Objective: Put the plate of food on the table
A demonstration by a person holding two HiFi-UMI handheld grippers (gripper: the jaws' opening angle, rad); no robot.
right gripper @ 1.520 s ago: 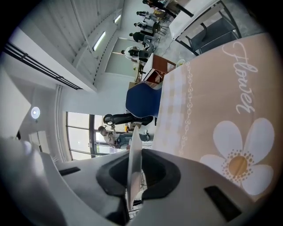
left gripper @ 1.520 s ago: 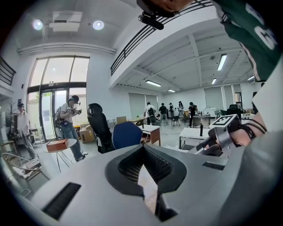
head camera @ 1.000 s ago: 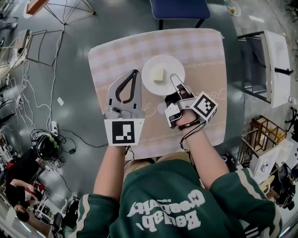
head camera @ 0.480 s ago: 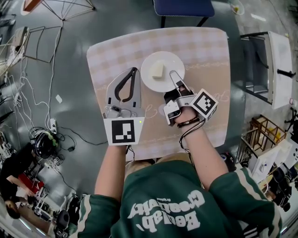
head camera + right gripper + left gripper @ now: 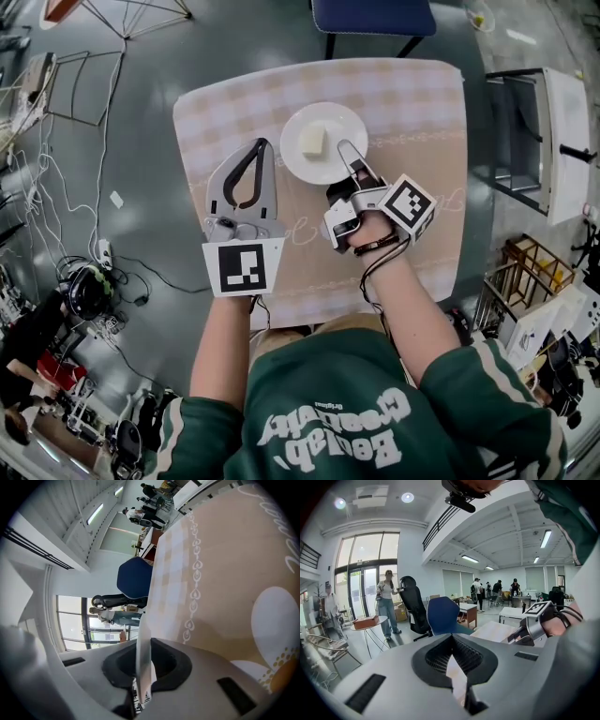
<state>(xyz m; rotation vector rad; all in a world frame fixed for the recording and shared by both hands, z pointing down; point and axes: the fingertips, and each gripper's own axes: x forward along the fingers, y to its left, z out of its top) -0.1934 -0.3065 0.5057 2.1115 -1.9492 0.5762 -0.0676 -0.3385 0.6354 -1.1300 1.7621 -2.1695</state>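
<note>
A white plate (image 5: 330, 161) with a pale yellow piece of food (image 5: 312, 141) is over the middle of the table (image 5: 412, 112), which has a checked beige cloth. I cannot tell whether the plate touches the cloth. My right gripper (image 5: 344, 147) is shut on the plate's near right rim. In the right gripper view that rim shows edge-on as a thin white band (image 5: 143, 625) between the jaws of the right gripper (image 5: 144, 643). My left gripper (image 5: 260, 142) hovers just left of the plate, its tips together with nothing in them. The left gripper (image 5: 451, 636) looks across the table toward the blue chair.
A blue chair (image 5: 373, 17) stands at the table's far side. A white cabinet (image 5: 548, 131) and a wooden crate (image 5: 534, 267) are at the right. Cables (image 5: 56, 187) lie on the floor at the left. Several people (image 5: 386, 602) stand in the background.
Both grippers and the plate have shifted a little toward the table's far side and slightly left. The right gripper's hold on the rim is the same.
</note>
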